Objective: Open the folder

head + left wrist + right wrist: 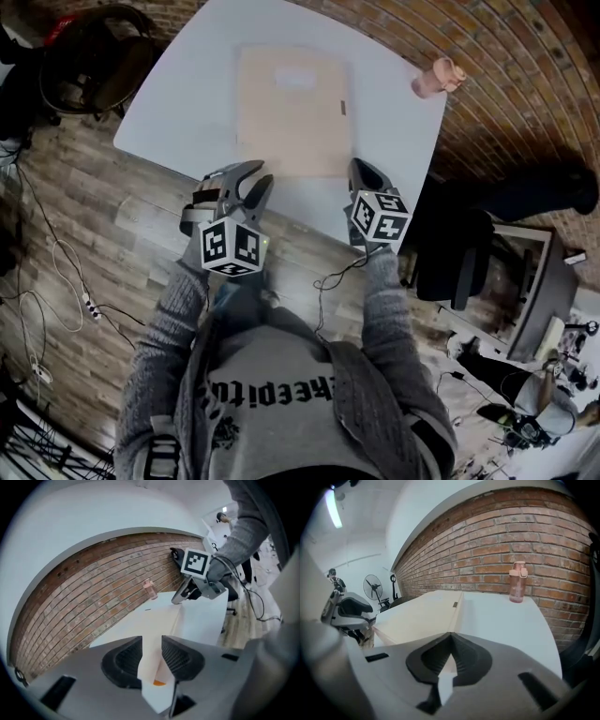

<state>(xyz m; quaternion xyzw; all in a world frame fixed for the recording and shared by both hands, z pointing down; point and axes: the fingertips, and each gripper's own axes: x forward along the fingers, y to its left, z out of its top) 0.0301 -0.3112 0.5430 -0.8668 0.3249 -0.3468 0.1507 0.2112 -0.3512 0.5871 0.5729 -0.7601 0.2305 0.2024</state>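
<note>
I see the folder (292, 112) lying flat and closed on the white desk (394, 141). The folder's near edge sits close to the near edge of the desk, so there is little room on that side. There is a strip of bare desk to the left of the folder and more to its right and past its far edge. My left tongs (151, 656) are at the folder's near left corner. They are open a little way, and the corner shows in the gap with the pads not pressing on it. My right tongs (451, 637) are at the folder's near right corner. Their tips are pressed together, right at the folder's edge, and I cannot tell if they have caught the cover. A pink bottle (438, 77) stands upright with its lid on, well away from the folder's far right corner. I cannot see what is inside it.
</note>
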